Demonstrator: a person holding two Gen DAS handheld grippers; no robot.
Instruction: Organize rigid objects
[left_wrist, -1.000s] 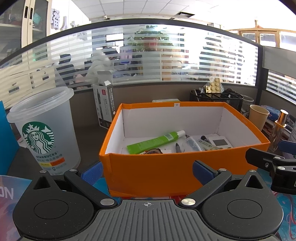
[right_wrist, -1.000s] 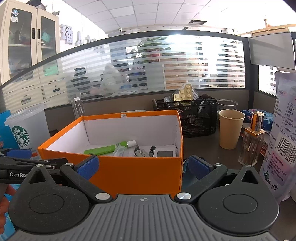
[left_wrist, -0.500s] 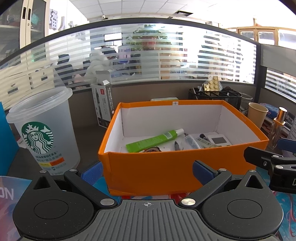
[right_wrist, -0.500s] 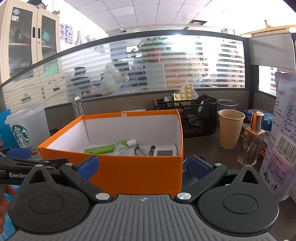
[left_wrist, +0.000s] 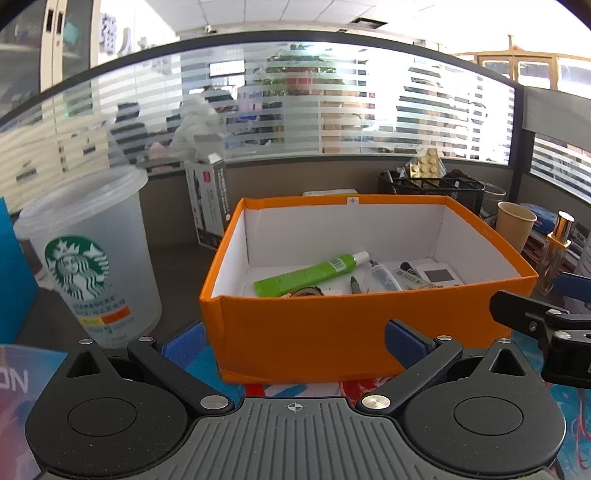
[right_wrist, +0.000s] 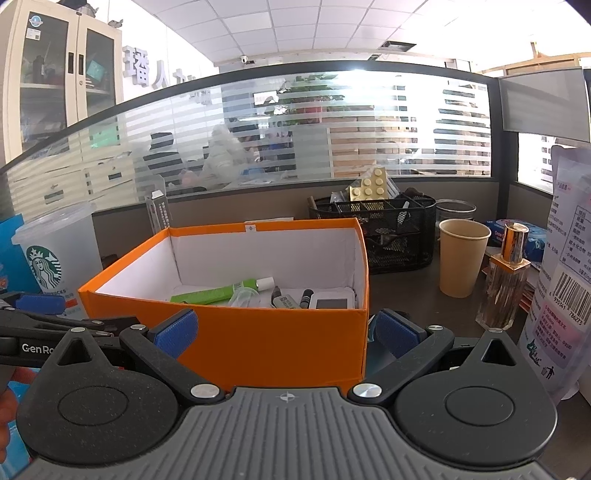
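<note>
We see a striped frosted-glass partition under a white tiled ceiling. At far left we find a glass-door cabinet.

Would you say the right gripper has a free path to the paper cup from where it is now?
Probably yes: the right gripper is open and empty, and the paper cup stands in the open, right of the orange box, beside the perfume bottle.

Small items in orange box, too small to identify

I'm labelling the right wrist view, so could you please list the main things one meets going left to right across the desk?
Starbucks cup → orange box → black mesh organizer → paper cup → perfume bottle → white pouch.
</note>
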